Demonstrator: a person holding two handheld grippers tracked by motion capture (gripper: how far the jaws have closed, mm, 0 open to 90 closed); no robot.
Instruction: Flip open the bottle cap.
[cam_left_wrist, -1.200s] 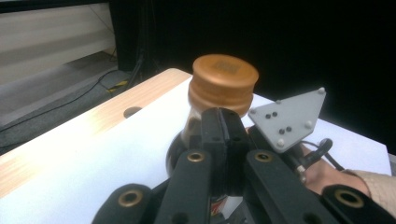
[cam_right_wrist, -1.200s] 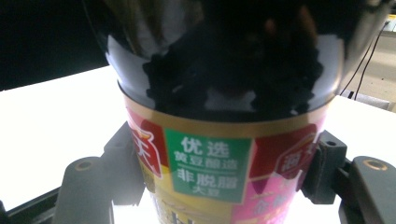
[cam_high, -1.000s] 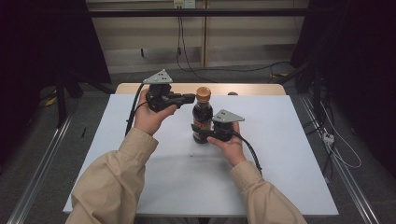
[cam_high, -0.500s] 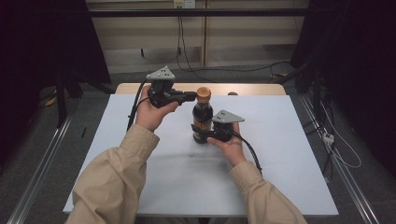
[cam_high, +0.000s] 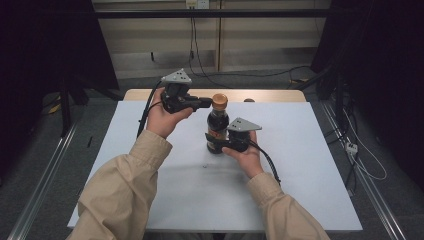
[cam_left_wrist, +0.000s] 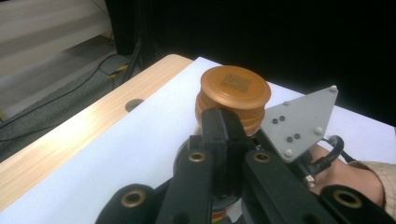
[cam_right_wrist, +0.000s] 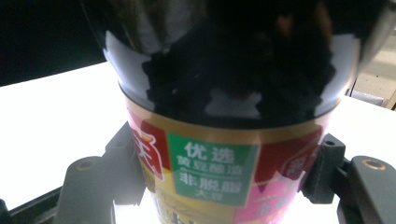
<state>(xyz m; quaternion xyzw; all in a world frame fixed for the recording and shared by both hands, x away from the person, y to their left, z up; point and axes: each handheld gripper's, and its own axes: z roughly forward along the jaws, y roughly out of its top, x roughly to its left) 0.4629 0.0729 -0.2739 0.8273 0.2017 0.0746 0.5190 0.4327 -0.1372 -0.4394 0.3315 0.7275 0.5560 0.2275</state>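
The dark glass sauce bottle (cam_high: 218, 131) with orange screw cap (cam_left_wrist: 235, 91) stood upright at the centre of the white table (cam_high: 300, 165). The right gripper (cam_high: 216, 144) clamped its labelled body, steadying it. The left gripper (cam_high: 206, 103), jaws nearly closed, met the cap's side, apparently for unscrewing.

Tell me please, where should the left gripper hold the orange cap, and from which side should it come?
Grip the ribbed side wall of the orange cap, coming level from the person's left, where the left gripper is. The cap is round and upright, and the right gripper clamps the bottle low, leaving the top free.
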